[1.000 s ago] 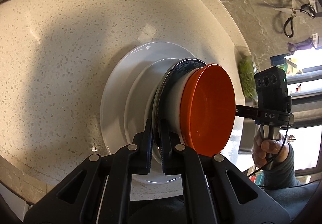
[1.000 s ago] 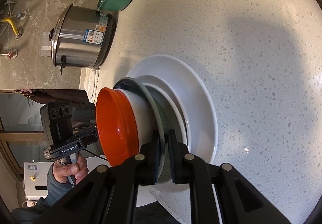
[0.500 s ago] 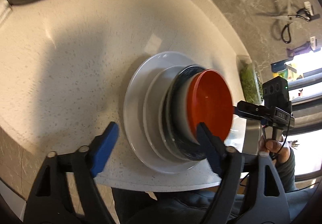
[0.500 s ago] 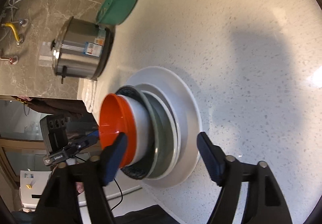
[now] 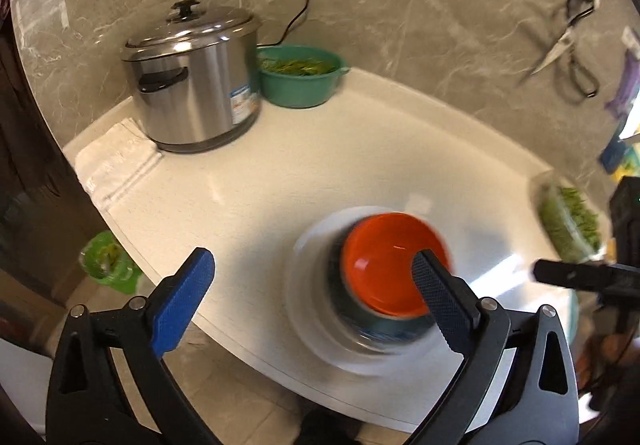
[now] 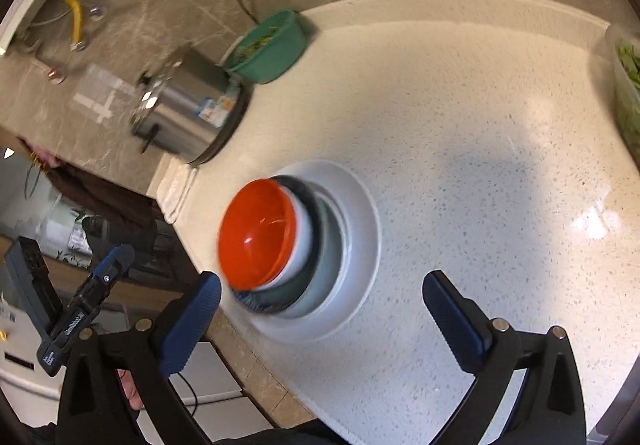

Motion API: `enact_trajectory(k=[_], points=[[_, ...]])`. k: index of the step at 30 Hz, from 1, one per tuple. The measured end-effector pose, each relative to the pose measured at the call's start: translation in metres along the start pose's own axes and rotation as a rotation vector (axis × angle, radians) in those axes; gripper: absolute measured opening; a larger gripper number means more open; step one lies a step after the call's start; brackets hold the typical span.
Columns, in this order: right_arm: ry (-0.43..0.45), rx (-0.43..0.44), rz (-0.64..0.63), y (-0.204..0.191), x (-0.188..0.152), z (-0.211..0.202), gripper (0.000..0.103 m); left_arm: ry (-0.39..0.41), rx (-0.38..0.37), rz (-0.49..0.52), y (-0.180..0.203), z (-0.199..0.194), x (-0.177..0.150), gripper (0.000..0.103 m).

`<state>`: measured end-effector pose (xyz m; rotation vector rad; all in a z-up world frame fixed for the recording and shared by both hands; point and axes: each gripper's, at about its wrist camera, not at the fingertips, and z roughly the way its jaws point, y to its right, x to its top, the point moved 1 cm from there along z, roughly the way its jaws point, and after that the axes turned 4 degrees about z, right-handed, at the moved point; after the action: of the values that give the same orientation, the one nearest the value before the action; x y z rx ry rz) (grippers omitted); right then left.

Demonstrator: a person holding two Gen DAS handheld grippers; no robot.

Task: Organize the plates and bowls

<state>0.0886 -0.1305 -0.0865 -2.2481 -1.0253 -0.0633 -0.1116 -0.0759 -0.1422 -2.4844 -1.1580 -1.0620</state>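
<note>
A single stack of dishes stands on the pale speckled counter (image 6: 500, 173), close to its front edge. At the bottom lies a large white plate (image 6: 362, 229), flat on the surface, its broad rim showing all round. On it rests a smaller white plate (image 6: 345, 245), then a dark patterned bowl (image 6: 256, 299) with blue and white markings on its outer wall. Inside that sits a white bowl (image 6: 303, 233), and nested on top is an orange bowl (image 6: 256, 233), upright, mouth up, glossy and empty. In the left wrist view the orange bowl (image 5: 384, 265) and the white plate (image 5: 304, 297) are motion-blurred
</note>
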Motion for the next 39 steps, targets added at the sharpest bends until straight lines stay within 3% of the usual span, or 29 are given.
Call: enact_trajectory(k=[5,7,9,11,19,27,39], points=[[0.042,-0.010,-0.072,-0.017,-0.018,-0.023,0.103,-0.035,-0.061,-0.070,0.016,-0.028,-0.011,0.100],[0.068,-0.016,-0.079,-0.022,-0.024,-0.032,0.103,-0.024,-0.010,-0.048,0.025,-0.041,-0.011,0.100],[0.097,-0.063,-0.104,-0.027,-0.030,-0.040,0.103,-0.022,0.071,0.006,0.041,-0.050,-0.011,0.100],[0.113,-0.112,-0.124,-0.033,-0.036,-0.048,0.103,-0.042,0.101,0.027,0.052,-0.055,-0.015,0.100],[0.201,-0.232,-0.125,-0.055,-0.046,-0.075,0.103,-0.064,0.114,0.031,0.067,-0.068,-0.018,0.100],[0.222,-0.243,-0.144,-0.077,-0.054,-0.073,0.103,-0.058,0.107,0.018,0.057,-0.074,-0.008,0.100],[0.216,-0.253,-0.139,-0.080,-0.054,-0.067,0.103,-0.065,0.089,0.022,0.061,-0.071,-0.004,0.100]])
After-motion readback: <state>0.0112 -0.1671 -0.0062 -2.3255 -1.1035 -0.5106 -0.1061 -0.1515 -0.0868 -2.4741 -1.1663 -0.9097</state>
